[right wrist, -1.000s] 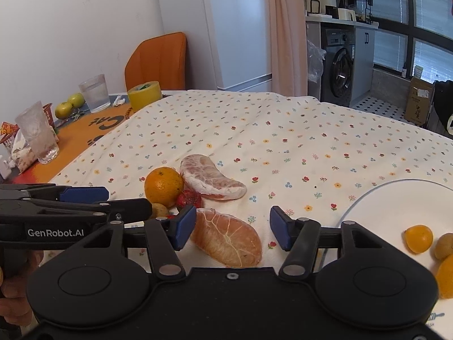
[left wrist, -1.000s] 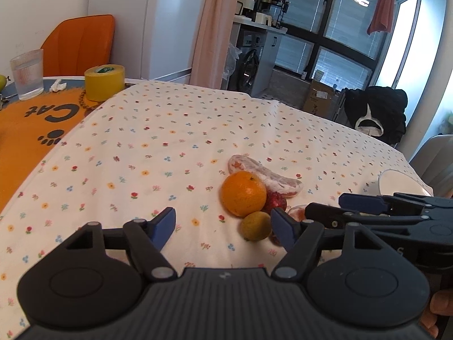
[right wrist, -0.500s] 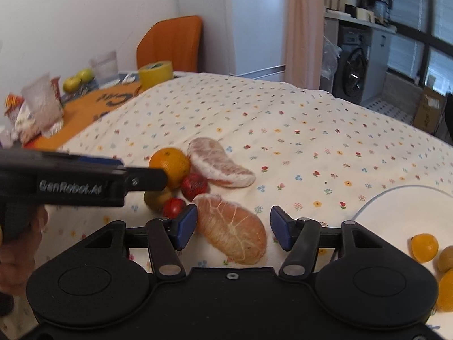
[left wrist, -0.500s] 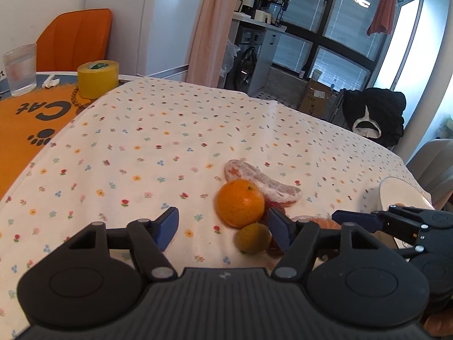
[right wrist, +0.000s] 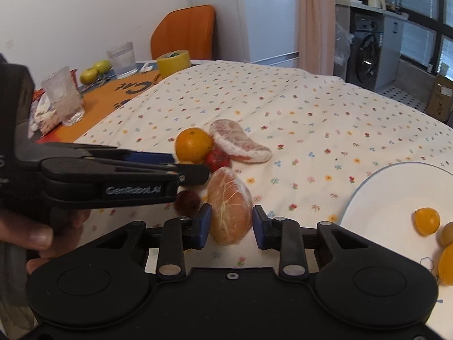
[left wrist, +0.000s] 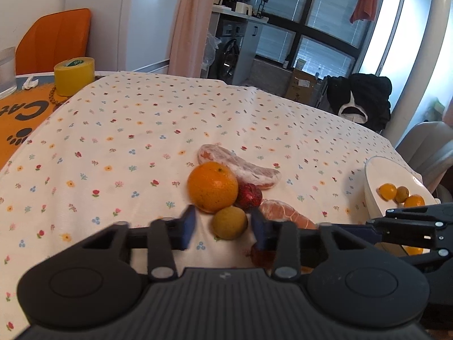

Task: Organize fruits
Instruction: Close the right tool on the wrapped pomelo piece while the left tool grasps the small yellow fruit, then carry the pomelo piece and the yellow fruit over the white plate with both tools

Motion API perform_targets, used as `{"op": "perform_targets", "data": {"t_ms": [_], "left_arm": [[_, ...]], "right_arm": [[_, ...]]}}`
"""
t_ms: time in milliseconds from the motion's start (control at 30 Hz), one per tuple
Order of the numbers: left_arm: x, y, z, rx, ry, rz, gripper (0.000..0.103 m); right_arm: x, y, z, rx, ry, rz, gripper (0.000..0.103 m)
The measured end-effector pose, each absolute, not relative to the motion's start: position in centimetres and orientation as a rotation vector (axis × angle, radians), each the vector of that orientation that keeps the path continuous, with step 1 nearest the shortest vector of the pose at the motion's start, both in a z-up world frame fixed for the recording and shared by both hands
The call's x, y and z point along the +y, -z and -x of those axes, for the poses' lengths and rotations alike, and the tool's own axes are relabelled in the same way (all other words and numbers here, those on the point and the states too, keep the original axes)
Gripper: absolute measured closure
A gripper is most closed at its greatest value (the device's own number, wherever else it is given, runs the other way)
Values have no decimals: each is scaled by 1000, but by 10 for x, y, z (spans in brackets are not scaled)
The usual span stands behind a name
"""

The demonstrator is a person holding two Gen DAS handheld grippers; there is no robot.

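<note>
Because the white plate (right wrist: 368,187) at three o'clock already holds a few small citrus pieces, the loose fruit on the flowered tablecloth (left wrist: 136,130) is evidently meant to join them, and both claws are lined up for that. The left claw (left wrist: 223,228) stands released, its blue pads either side of a small yellow-green fruit (left wrist: 230,222) without touching it. The right claw (right wrist: 231,225) is likewise released, straddling the near end of a peeled pomelo segment (right wrist: 230,205); the gap at its left pad is too slim to tell whether it touches.

The pile is tight. An orange (left wrist: 213,187) presses against the small fruit at twelve o'clock, with a red berry-like fruit (left wrist: 249,197) beside it and a second pomelo segment (left wrist: 240,167) behind. Another dark red fruit (right wrist: 187,201) lies just left of the right claw, possibly a strawberry, though blur hides detail. The left claw's arm crosses the right wrist view at nine o'clock, so the two tools crowd each other over the pile.

Well apart at ten o'clock on the desk stand a yellow tape roll (right wrist: 173,59), two glasses (right wrist: 62,96) and two green apples (right wrist: 94,71).
</note>
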State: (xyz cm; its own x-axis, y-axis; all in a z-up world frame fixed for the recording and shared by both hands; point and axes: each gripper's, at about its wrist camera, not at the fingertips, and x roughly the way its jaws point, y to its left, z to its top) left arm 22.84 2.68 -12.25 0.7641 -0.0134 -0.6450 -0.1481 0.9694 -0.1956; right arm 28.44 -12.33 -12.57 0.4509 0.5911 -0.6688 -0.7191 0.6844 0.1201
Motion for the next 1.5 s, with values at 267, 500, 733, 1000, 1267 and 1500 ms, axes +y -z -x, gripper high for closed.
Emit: {"op": "perform_targets", "data": {"t_ms": [267,500,733,1000,1267,1500], "left_arm": [[31,121,-215,717,-49,251,78],[36,120,-204,725,-50,254,78],[48,113,-192,705,-91,264,78],[64,108,-178,686,-137,279,78],[73,107,-167,679,-166,291,78],[74,103,-160,668,-171,285,78]], "right_arm": [[-118,128,-283,735,-816,197,66],[-109,131,-283,713,-815,216,60],[-99,132,-278,706,-836,243,54],[-90,131,-272,699,-855,256,54],[-77,139,-269,655,-866,294,51],[-72,136,-262,643,-870,332,67]]}}
